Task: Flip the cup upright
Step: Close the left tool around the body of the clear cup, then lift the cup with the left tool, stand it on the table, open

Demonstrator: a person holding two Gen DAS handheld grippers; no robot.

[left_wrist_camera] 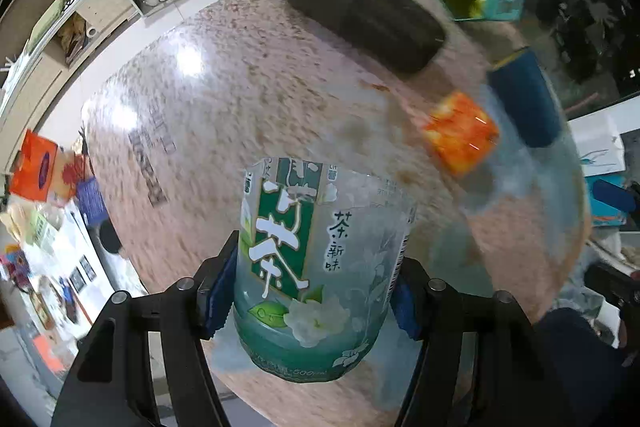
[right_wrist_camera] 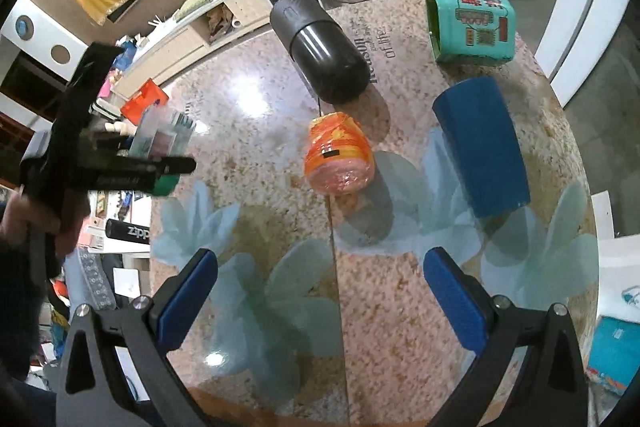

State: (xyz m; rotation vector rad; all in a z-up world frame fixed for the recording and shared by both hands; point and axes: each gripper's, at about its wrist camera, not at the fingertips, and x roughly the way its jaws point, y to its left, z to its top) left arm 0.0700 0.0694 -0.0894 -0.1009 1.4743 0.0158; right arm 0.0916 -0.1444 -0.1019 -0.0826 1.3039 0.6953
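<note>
1. Clenched on the clear tea-label cup (left_wrist_camera: 320,267), my left claw (left_wrist_camera: 316,295) pinches its sides between the blue pads (left_wrist_camera: 220,291). I judge the side grip lets me rotate it; it hangs above the table (left_wrist_camera: 224,75), off the surface.
2. From the right wrist, my right claw (right_wrist_camera: 320,307) is released and empty over the table, near the orange jar (right_wrist_camera: 338,159) and blue cup (right_wrist_camera: 480,147). Both lie on their sides.

My left tongs (left_wrist_camera: 312,287) hold the cup (left_wrist_camera: 320,267) above the table's (right_wrist_camera: 248,131) left edge. On the table, the flask (right_wrist_camera: 320,55) lies toward the far edge, the tin (right_wrist_camera: 470,23) at the far right corner. The jar (right_wrist_camera: 340,159) lies mid-table, just before the flask; the tumbler (right_wrist_camera: 480,147) lies right of it, near the right edge. My right tongs (right_wrist_camera: 320,299) hover over the near edge.
</note>
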